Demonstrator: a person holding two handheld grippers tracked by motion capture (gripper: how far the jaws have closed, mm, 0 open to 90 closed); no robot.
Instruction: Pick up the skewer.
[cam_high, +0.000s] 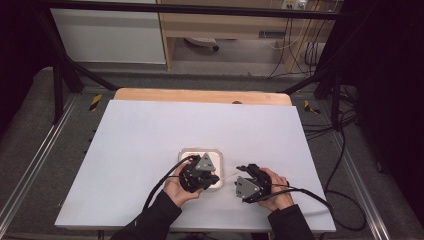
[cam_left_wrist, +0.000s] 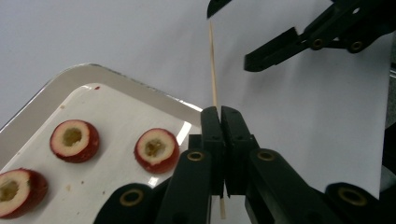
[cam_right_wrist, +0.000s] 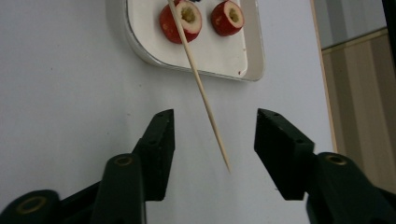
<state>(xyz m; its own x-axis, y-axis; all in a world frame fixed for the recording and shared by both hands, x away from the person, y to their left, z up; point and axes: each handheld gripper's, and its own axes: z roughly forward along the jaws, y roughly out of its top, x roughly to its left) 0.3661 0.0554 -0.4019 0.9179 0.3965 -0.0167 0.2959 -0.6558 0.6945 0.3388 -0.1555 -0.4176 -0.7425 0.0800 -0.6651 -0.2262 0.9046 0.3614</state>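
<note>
A thin wooden skewer (cam_left_wrist: 213, 65) is pinched in my left gripper (cam_left_wrist: 220, 112), which is shut on it near one end. Its pointed end (cam_right_wrist: 226, 163) hangs between the jaws of my right gripper (cam_right_wrist: 215, 128), which stand apart without touching it. Beside the left gripper is a white tray (cam_left_wrist: 93, 74) holding red cored fruit slices (cam_left_wrist: 156, 150) with pale flesh. Two of these slices (cam_right_wrist: 182, 21) lie at the tray's (cam_right_wrist: 210, 51) near end in the right gripper view. From above, the left gripper (cam_high: 215, 179) and right gripper (cam_high: 239, 176) face each other at the table's front, with the skewer (cam_high: 227, 176) bridging them.
The white table top (cam_high: 150, 140) stretches wide on all sides of the tray (cam_high: 216, 152). A wooden strip (cam_high: 200, 95) borders its far edge. Black cables (cam_high: 160, 182) trail from both grippers toward the front edge, and a dark frame surrounds the table.
</note>
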